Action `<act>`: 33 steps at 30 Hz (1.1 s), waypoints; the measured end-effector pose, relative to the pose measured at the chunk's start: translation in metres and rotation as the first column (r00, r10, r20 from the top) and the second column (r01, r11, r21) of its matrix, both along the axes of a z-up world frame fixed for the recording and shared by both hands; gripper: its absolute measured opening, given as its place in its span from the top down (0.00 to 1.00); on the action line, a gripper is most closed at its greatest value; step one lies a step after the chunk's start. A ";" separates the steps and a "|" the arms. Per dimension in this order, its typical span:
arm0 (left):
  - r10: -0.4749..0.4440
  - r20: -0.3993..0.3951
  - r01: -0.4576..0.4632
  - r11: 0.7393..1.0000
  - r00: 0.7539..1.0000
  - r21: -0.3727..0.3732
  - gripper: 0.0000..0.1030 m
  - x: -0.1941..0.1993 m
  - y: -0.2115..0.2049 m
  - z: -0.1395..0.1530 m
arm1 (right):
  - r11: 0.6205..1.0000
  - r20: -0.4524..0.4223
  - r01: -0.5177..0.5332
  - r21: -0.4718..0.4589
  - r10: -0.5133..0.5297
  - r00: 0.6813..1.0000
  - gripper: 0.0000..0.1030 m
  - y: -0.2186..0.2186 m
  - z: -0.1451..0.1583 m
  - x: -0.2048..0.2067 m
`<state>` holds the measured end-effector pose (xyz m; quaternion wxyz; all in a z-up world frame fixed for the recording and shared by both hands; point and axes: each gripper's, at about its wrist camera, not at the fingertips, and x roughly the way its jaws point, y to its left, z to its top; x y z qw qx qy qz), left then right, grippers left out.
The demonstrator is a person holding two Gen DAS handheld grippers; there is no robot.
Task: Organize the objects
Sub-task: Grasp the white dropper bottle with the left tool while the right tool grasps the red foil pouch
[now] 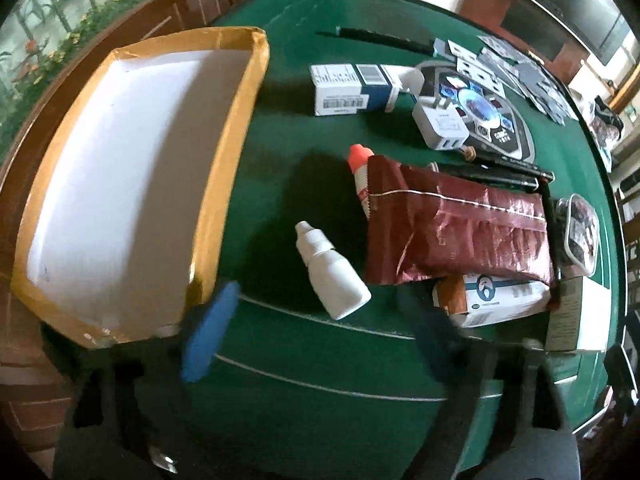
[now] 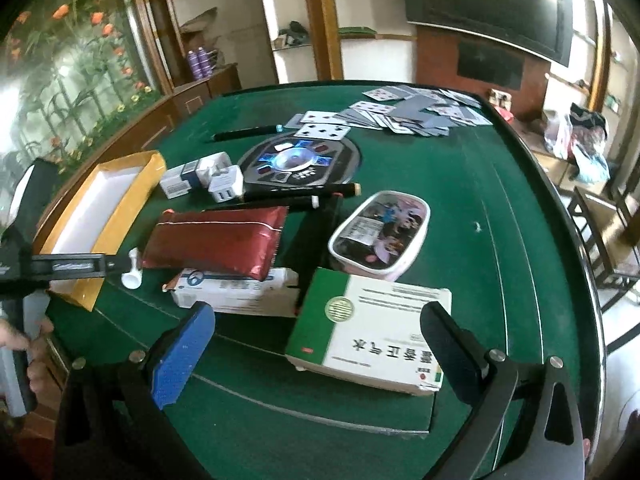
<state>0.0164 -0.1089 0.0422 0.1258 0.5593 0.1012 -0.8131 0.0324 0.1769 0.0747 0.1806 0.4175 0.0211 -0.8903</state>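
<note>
Fingers [image 1: 210,332] of the left gripper [image 1: 320,340] gape wide and empty above the white dropper bottle [image 1: 334,272]. It looks light, rigid and slick; best pinched across its flat body, not the narrow cap.

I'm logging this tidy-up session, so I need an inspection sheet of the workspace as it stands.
Surface: green felt table, white lines.
Job's things: yellow-edged box holds nothing; white dropper bottle lies beside it; red foil pouch rests on a white carton; green-and-white medicine box; white charger; oval lidded tub.
Clutter: playing cards scattered at the far edge; black pens.
Grippers: left gripper open over the bottle; right gripper open around the medicine box, not gripping.
Cables: nothing seen.
Surroundings: shelves, floral mural, chair.
</note>
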 end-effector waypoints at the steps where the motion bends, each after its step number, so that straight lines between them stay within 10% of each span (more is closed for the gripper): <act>1: 0.001 0.010 -0.001 1.000 1.000 0.001 0.36 -0.002 -0.001 -0.002 | 1.000 -0.005 -0.011 0.005 0.011 1.000 0.00 -0.002 0.001 0.001; 9: -0.010 0.054 0.008 0.999 0.999 0.038 0.73 -0.012 -0.005 -0.018 | 0.997 -0.017 -0.061 0.037 0.062 0.998 0.00 -0.010 0.002 0.001; 16: -0.090 0.059 0.086 0.993 0.994 0.078 0.75 -0.001 0.007 -0.022 | 0.971 -0.002 -0.231 0.054 0.231 0.973 0.00 -0.033 0.004 -0.015; 22: -0.146 0.068 0.137 0.984 0.987 0.117 0.75 0.020 0.016 -0.022 | 0.811 0.093 -0.580 0.075 0.574 0.814 0.01 -0.085 0.004 -0.047; 33: -0.150 0.050 0.140 0.978 0.987 0.157 0.75 0.033 0.012 -0.022 | 0.532 0.261 -0.808 0.252 0.767 0.586 0.05 -0.162 -0.023 -0.089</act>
